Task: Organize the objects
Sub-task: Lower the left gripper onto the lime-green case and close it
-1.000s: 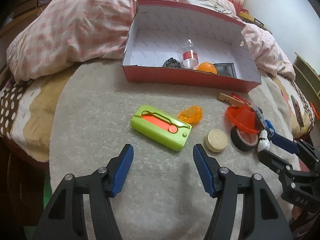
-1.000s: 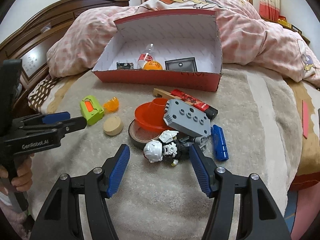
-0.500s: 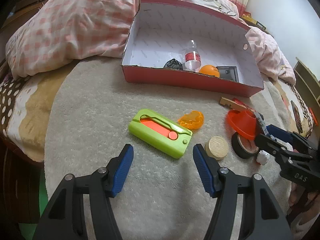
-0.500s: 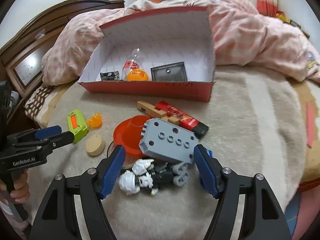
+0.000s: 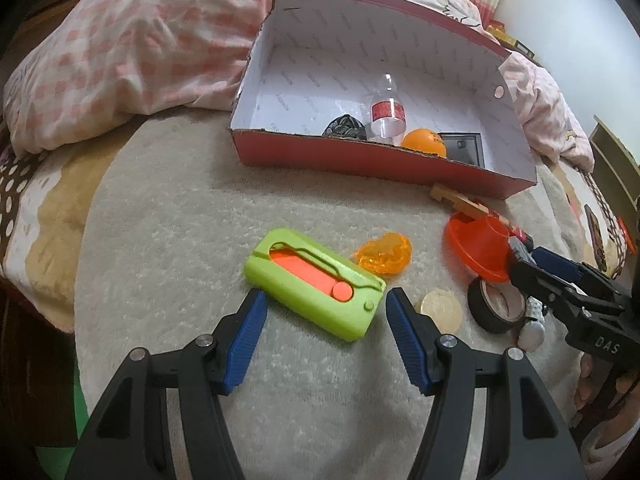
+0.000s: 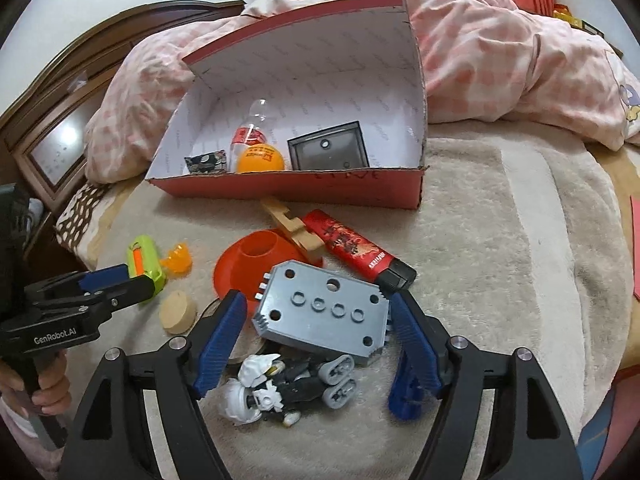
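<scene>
A red cardboard box (image 5: 360,160) (image 6: 296,192) lies on the bed with a small bottle (image 5: 386,114), an orange ball (image 6: 260,159) and a dark square tray (image 6: 330,148) inside. My left gripper (image 5: 322,308) is open, its blue fingers on either side of the near end of a lime-green case (image 5: 316,282). My right gripper (image 6: 316,314) is open, its fingers flanking a grey studded block (image 6: 324,312) that rests above a white and black toy figure (image 6: 276,384).
On the blanket lie an orange translucent piece (image 5: 384,254), a round wooden disc (image 5: 440,306), a tape roll (image 5: 498,304), an orange cone (image 6: 252,264), a wooden piece (image 6: 296,228), a red tube (image 6: 356,250) and a blue piece (image 6: 404,396). A pink quilt (image 5: 120,48) is behind.
Both grippers have moved forward and down. The left fingers now reach the green case's end. The right fingers now flank the grey block.
</scene>
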A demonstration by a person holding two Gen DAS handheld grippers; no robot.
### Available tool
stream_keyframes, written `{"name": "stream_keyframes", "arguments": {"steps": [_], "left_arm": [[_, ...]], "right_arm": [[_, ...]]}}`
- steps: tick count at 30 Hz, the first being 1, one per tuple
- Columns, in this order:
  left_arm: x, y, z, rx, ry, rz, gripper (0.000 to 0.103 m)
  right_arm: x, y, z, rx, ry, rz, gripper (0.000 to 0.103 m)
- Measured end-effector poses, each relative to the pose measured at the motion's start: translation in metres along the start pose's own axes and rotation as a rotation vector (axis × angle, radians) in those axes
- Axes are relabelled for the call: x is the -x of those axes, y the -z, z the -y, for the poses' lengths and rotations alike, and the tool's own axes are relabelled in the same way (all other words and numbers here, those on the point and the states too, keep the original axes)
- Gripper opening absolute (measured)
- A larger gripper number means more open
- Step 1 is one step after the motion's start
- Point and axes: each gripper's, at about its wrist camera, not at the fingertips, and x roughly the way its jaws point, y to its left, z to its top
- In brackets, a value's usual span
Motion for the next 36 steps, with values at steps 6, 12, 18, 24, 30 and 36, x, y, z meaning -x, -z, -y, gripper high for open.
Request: {"name": "stream_keyframes", "arguments": {"steps": [6,12,18,24,30,36], "left_arm": [[-0.007,-0.008,-0.002,0.024,0.001,0.003,0.062],[-0.009,-0.011,-0.007,0.013,-0.031,0.015,0.062],[-0.004,-0.007,-0.017,0.023,-0.07,0.018,0.062],[0.004,-0.005,-0.023,0.045,-0.067,0.023,0.062],[0.004,-0.013,-0.023,0.054,-0.071,0.032,0.062],[-0.015,-0.023,-0.019,0.052,-0.072,-0.005,0.063]], "right_arm": [[-0.001,0.0,0.001,-0.02,-0.008,-0.01,0.08],[-0.005,0.005,-0.013,0.051,0.021,-0.026,0.08],[-0.005,0.005,-0.011,0.046,0.017,-0.019,0.08],[0.001,0.004,-0.004,0.01,-0.01,0.01,0.075],[0.009,0.003,-0.005,0.009,-0.015,0.046,0.056],[0.008,0.004,-0.008,0.026,0.001,0.041,0.056]]}}
